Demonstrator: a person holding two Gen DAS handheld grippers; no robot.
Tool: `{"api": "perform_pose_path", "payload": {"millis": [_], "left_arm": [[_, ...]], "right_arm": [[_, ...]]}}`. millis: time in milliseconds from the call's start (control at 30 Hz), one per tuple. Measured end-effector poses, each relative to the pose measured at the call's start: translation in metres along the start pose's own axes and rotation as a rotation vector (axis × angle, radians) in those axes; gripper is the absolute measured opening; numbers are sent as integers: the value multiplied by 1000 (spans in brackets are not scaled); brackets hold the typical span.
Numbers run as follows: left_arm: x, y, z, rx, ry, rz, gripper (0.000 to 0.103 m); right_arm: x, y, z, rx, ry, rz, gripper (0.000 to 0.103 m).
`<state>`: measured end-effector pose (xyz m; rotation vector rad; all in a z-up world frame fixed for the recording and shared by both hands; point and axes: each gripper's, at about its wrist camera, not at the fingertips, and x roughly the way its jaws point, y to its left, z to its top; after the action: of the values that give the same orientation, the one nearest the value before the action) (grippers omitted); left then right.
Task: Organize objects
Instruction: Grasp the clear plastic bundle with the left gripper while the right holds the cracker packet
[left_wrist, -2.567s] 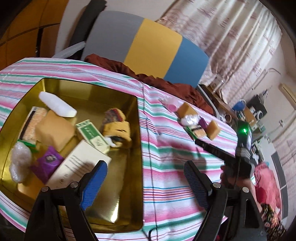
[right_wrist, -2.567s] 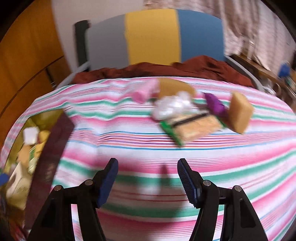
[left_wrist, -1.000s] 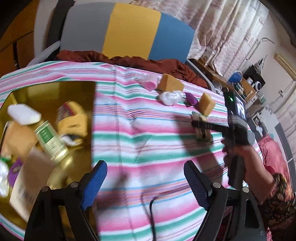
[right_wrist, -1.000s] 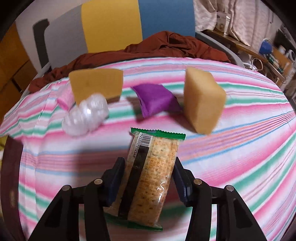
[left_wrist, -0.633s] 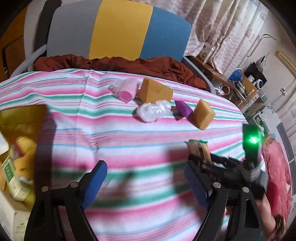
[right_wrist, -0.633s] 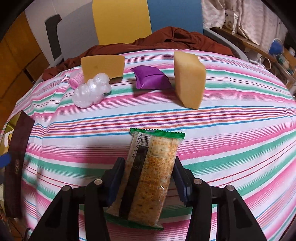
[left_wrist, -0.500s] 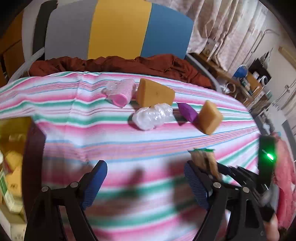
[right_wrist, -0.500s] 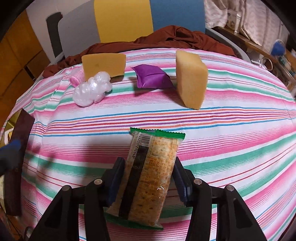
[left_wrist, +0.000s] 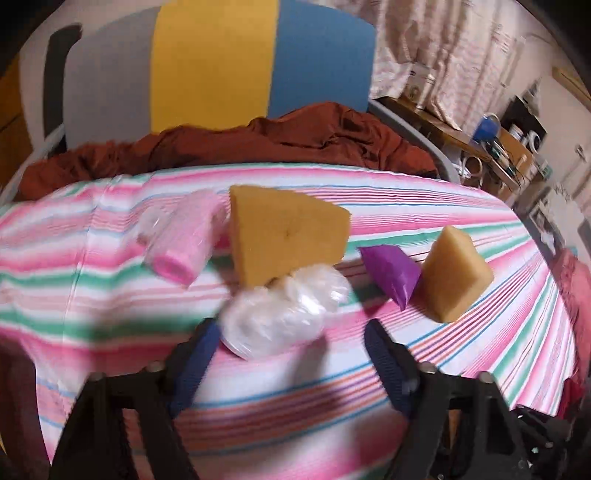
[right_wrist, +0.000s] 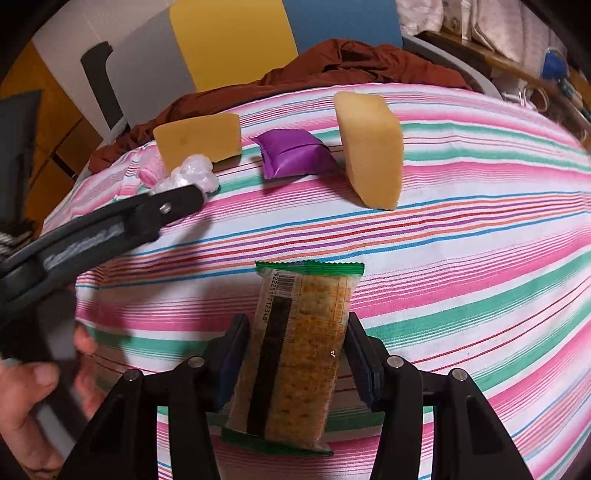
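Right wrist view: at the bottom centre of the frame the right gripper (right_wrist: 297, 354) has its jaws clamped on a cracker packet (right_wrist: 295, 354), which stands upright between the blue pads above the striped tablecloth (right_wrist: 461, 258). The grip looks the same as half a second ago. What is new is at the left edge: the left gripper (right_wrist: 177, 203) now reaches in from the lower left, held by a hand (right_wrist: 33, 402), and its tip is just beside a clear plastic bundle (right_wrist: 194, 175). Before, only a small blue part of it showed at the left border. Further up in the frame lie a pink roll (right_wrist: 149, 171), a wide yellow sponge (right_wrist: 197, 140), a purple pouch (right_wrist: 293, 153) and a tall yellow sponge (right_wrist: 373, 147). Behind them, at the top, is a brown cloth (right_wrist: 351, 62).

In the left wrist view the left gripper (left_wrist: 291, 343) has its jaws wide apart in the lower part of the frame, and the clear plastic bundle (left_wrist: 280, 317) sits between the fingertips, nearer to the left one. Earlier the bundle was well above the fingers and much smaller; now it fills the centre. The gold tray that showed at the left edge is gone from view. Above the bundle are the pink roll (left_wrist: 181, 243), the wide yellow sponge (left_wrist: 284, 236), touching the bundle, then the purple pouch (left_wrist: 391, 273) and the tall yellow sponge (left_wrist: 452, 275) to the right. The brown cloth (left_wrist: 258, 140) and a grey, yellow and blue chair back (left_wrist: 214, 62) are at the top.
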<state>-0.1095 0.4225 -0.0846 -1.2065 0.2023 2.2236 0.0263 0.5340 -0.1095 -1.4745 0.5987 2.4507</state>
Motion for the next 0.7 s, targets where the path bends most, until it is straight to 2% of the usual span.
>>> {"api": "perform_pose_path", "payload": {"millis": [33, 67, 333, 500, 700], "left_arm": [[3, -2, -1, 17, 0, 11, 57], [5, -3, -1, 23, 5, 10, 52], [-4, -2, -19, 68, -52, 17, 47], [-19, 6, -35, 40, -62, -9, 46], [-43, 15, -54, 13, -75, -28, 46]], "right_arm": [[0, 0, 0, 3, 2, 3, 53], [0, -1, 0, 6, 2, 5, 53], [3, 4, 3, 13, -1, 7, 52], [5, 11, 4, -31, -15, -24, 47], [3, 9, 5, -25, -22, -16, 45]]}}
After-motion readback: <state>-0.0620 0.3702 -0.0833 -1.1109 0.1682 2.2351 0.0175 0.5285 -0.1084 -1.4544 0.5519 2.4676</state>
